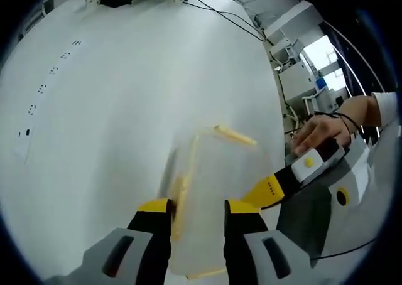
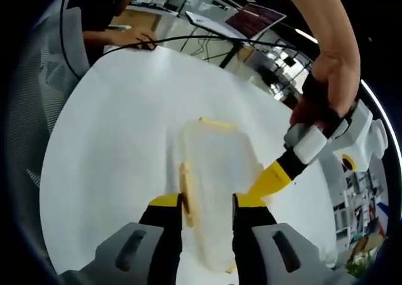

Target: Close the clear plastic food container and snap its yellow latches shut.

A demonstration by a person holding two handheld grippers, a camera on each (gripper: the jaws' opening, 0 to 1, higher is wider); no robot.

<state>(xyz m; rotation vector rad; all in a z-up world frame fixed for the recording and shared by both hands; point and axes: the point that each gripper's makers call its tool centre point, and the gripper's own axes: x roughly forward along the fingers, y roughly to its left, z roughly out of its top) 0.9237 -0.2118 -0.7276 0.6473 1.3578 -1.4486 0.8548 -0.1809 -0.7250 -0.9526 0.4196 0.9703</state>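
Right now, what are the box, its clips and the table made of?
The box looks like cloudy see-through plastic: the white table shows faintly through it. The clips look like yellow plastic, a bit blurry. The table is smooth, matte white; whether laminate or painted wood, I cannot tell.

We take this for a lab or engineering workspace. The white table (image 1: 125,109) carries small printed marks (image 1: 47,78) near one edge, and black cables (image 1: 217,12) run across its far side. Beyond it, in the left gripper view, stand white racks (image 1: 295,78) of equipment beside a bright window (image 1: 330,62). In the right gripper view we see an open laptop (image 2: 248,18) on a further desk, a second person's hand (image 2: 135,37) resting at the table's edge, and more cables (image 2: 188,40).
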